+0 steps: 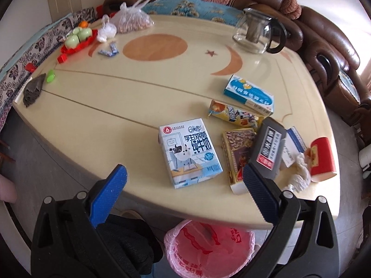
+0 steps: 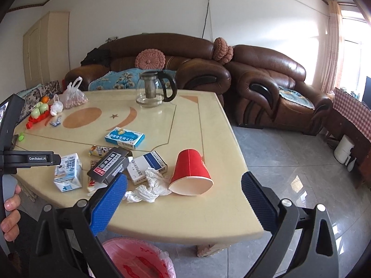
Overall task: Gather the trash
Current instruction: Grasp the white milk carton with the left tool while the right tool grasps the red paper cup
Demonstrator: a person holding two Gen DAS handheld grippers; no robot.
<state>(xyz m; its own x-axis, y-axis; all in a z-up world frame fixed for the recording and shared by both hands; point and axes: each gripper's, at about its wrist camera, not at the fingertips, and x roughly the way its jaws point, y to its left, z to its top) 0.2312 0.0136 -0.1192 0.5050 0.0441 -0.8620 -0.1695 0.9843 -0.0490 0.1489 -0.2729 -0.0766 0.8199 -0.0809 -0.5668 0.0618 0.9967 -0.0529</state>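
I am holding my right gripper (image 2: 184,195), spread and empty, nearest the tipped red cup (image 2: 190,172) lying just ahead, mouth toward me.

cream oval table top (image 1: 129,106): inlaid with an orange-brown disc, crescents and a small dark star, thin brown lines across it. white-and-pale-blue milk carton (image 1: 189,153): cartoon cow print, dark blue characters. red paper cup (image 2: 191,172): white inside, gold mark on the side. crumpled white tissue (image 2: 150,186): plain. black flat box (image 1: 267,149): white lettering, red label at one end. blue-and-white medicine box (image 1: 249,93): white cloud shape. yellow snack wrapper (image 1: 234,114): multicoloured print. pink bin liner (image 1: 208,250): red print. brown leather sofa (image 2: 266,88): glossy, with pink knitted round cushions (image 2: 150,59). gripper pads (image 2: 109,205): blue, textured, on black frames.
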